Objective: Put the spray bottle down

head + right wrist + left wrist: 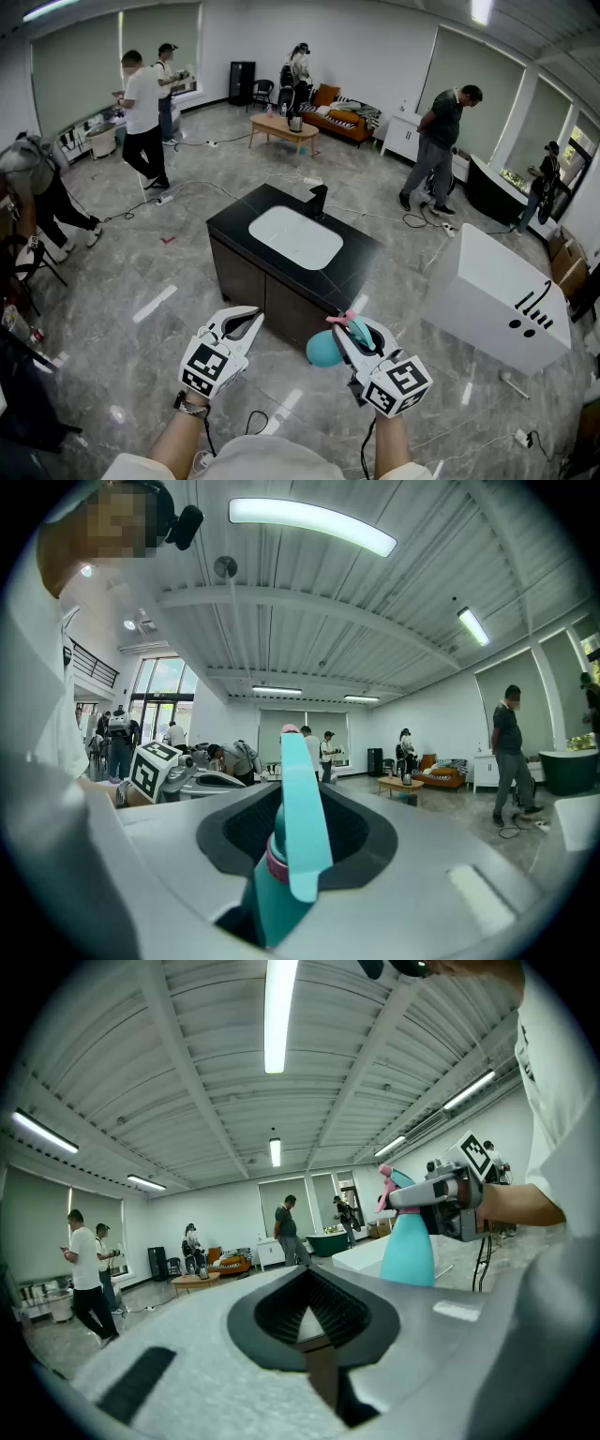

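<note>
**Bottle in the air, counter just ahead**

The teal spray bottle (323, 349) hangs clear of every surface, above the grey floor (141, 281) and just short of the near corner of the black counter (234, 223). My right gripper (352, 330) has it by the neck, under the pink-tipped head, with the jaws partly closed on it and the body sticking out past them. My left gripper (246, 323) rides beside it, jaws together and nothing in them.

My worry is that high hold. With only the neck pinched, the heavier body may swing or twist as I carry it, and it could land on one edge of its base and topple. The nearest spot on the counter is the corner, where a tilted landing could send it to the floor. Further in lies the white basin (293, 236), whose sloped bowl would not stand it upright. Squeezing harder risks pressing the trigger.
</note>
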